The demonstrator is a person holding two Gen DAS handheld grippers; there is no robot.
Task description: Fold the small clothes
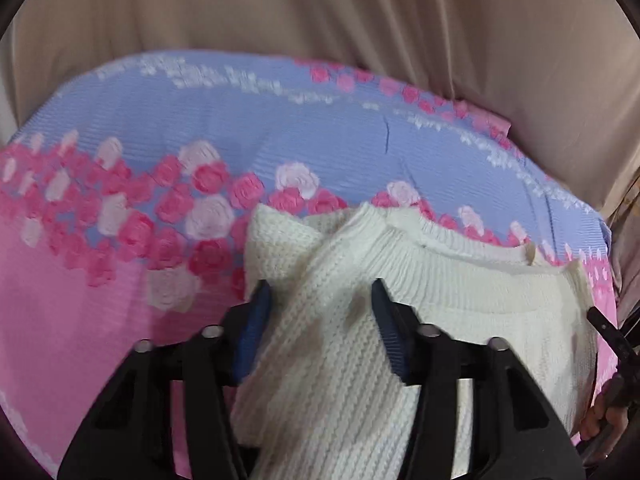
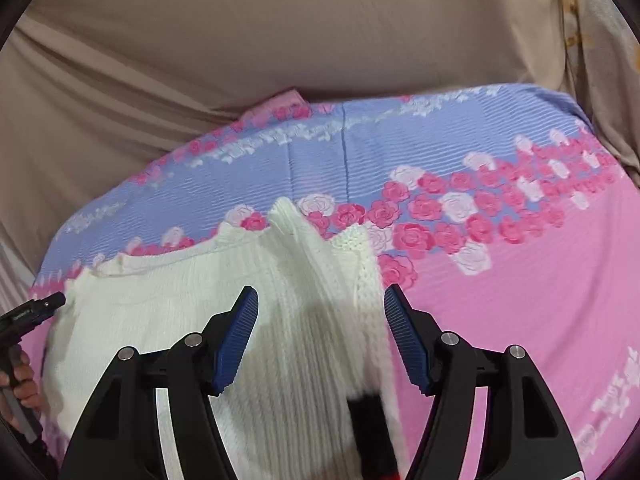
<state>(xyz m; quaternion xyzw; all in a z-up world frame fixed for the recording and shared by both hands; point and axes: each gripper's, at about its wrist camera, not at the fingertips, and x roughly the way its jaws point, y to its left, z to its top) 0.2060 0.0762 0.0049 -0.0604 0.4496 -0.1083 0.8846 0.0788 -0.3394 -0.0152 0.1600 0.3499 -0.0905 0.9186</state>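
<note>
White knit sweater (image 1: pixel 340 320) is lying on the floral bedspread (image 1: pixel 100 320); left hand-held gripper (image 1: pixel 320 300) and right hand-held gripper (image 2: pixel 320 304) are both gaping open, straddling folds, pointing toward 12 o'clock.

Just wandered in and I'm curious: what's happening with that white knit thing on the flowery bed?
A person is folding a small white knit sweater on a pink and blue rose-print bedspread, using a hand-held claw in each hand. The left claw and the right claw are both open, each with a sleeve or folded edge of the sweater lying between its fingers. The sweater lies mostly flat with its neckline facing away, and the fold looks unfinished. A beige sheet hangs behind the bed.
</note>
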